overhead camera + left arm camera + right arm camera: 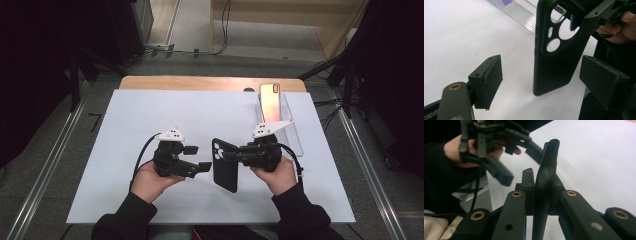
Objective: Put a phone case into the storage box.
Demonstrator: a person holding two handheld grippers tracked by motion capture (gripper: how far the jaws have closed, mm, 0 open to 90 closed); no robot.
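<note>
Clear stand [292, 127] holding phone [270, 102], behind right gripper [234, 154]

Black phone case [225, 165], matte, round camera cutouts showing white through; both grippers black, left gripper [197, 157], right gripper [234, 154], brass-coloured rivets; white table sheet [150, 115]; phone [270, 101] pink-orange sheen in clear ribbed stand [295, 135]; black sleeves [125, 217]

I see black sleeves [125, 212] on both forearms. Each hand carries a black tool: the left tool [195, 157] and right tool [231, 154] both wear a white three-cornered plate [170, 134] dotted with small dark holes. Brass-ringed rivets [516, 194] mark the linkage arms, the pads [491, 77] are matte black blocks, and a black cable [142, 152] loops from each body
</note>
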